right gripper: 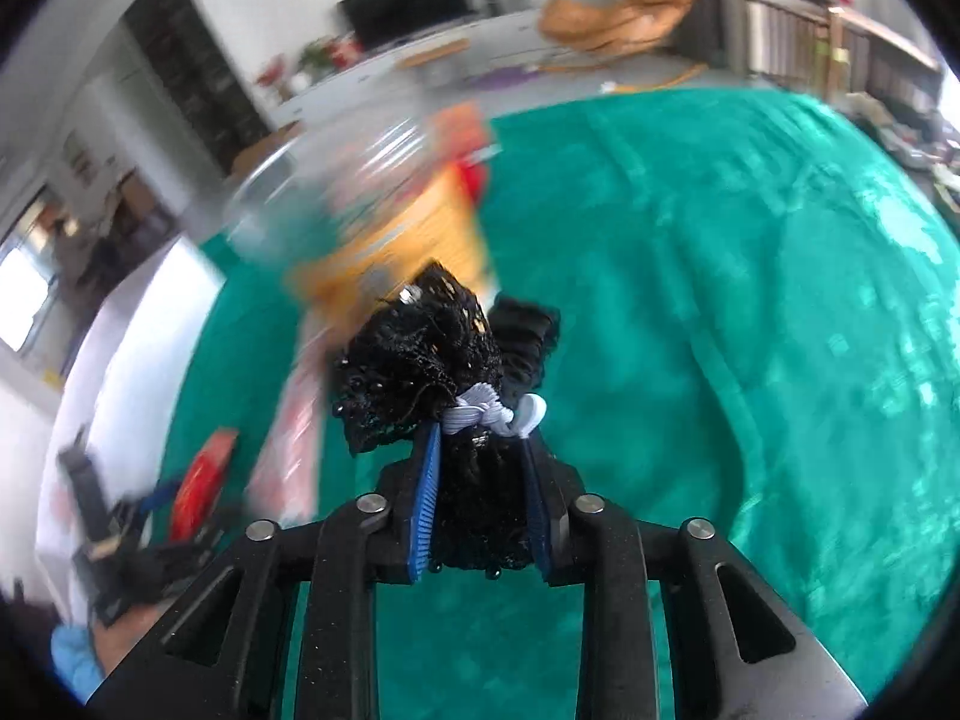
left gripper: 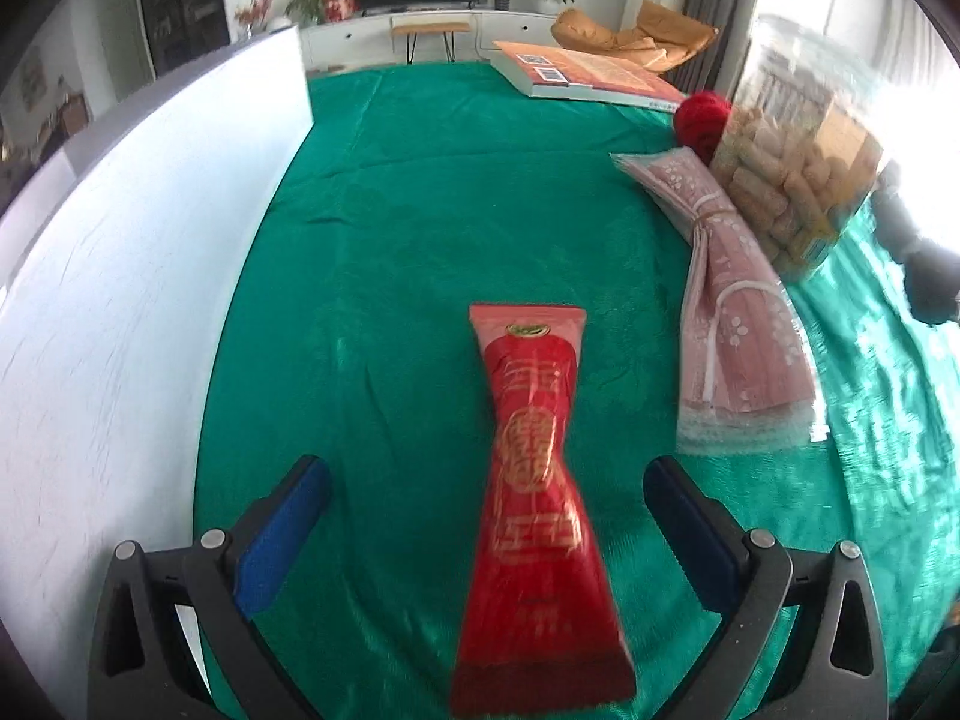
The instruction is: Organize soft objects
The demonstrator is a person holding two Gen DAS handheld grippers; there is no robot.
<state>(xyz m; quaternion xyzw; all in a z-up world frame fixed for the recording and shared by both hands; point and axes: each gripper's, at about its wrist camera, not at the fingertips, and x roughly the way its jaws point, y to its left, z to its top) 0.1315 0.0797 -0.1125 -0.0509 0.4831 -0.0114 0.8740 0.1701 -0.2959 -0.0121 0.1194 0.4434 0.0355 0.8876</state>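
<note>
A red packaged soft item with gold print (left gripper: 534, 480) lies on the green cloth (left gripper: 420, 228), between the fingers of my left gripper (left gripper: 486, 516), which is open and not touching it. A pink packaged cloth (left gripper: 726, 306) lies to its right, with a red yarn ball (left gripper: 699, 117) behind. My right gripper (right gripper: 480, 468) is shut on a black lace bundle (right gripper: 420, 360) tied with a white elastic band (right gripper: 480, 414), held above the cloth. The red package (right gripper: 201, 492) and the left gripper (right gripper: 150, 516) show blurred at lower left in the right wrist view.
A white box wall (left gripper: 150, 276) stands along the left. A clear jar of biscuit rolls (left gripper: 798, 180) stands at right, next to the pink package. A book (left gripper: 588, 75) lies at the far edge. The right wrist view is motion-blurred.
</note>
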